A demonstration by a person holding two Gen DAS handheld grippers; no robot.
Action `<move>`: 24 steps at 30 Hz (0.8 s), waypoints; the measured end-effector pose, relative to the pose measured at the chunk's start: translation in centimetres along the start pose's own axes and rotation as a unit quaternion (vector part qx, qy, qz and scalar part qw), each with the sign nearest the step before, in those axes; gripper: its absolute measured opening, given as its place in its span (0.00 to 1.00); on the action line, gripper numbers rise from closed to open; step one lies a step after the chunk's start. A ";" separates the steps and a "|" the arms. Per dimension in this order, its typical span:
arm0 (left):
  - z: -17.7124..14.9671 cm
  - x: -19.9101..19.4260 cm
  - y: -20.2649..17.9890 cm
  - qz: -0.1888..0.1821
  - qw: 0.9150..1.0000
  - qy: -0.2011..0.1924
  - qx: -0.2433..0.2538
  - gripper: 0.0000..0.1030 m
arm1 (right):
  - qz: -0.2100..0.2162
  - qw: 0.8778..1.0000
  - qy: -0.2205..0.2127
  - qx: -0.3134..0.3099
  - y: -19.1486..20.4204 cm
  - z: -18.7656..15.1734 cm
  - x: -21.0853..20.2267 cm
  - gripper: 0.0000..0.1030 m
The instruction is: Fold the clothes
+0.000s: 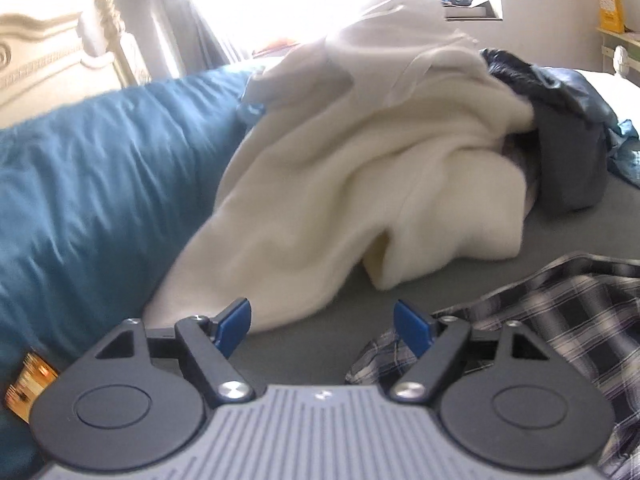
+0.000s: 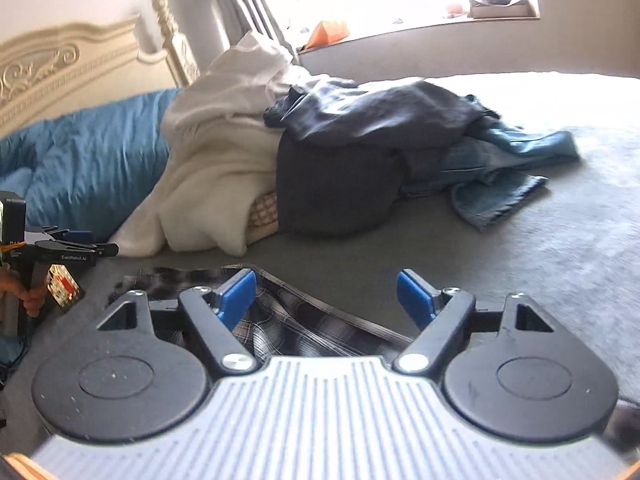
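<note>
A dark plaid shirt lies flat on the grey bed sheet, to the right of my left gripper. That gripper is open, with only sheet between its blue pads. My right gripper hovers open above the same plaid shirt, not touching it. Behind lies a heap of clothes: a cream fleece garment, a dark navy one and a light blue denim piece. At the left edge of the right wrist view, a hand holds the left gripper.
A blue duvet is bunched along the left, against a cream carved headboard. A bright window with a sill holding small items is behind the heap. The grey sheet extends to the right.
</note>
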State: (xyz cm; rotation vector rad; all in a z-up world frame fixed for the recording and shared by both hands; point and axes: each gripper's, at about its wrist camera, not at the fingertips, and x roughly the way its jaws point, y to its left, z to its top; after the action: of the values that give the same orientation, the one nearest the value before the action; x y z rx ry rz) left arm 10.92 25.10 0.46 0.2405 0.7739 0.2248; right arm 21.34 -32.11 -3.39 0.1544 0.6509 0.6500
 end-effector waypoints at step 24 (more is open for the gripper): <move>-3.1 6.4 -11.8 -0.109 0.992 -0.029 0.049 0.81 | -0.069 0.982 0.112 -0.137 -4.5 -2.5 4.0 0.34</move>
State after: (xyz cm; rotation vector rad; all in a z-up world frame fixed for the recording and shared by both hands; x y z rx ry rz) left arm 14.47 16.16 -9.34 0.2530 0.7474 -0.0272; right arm 24.55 -33.46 -8.96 -0.2213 0.7738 0.6203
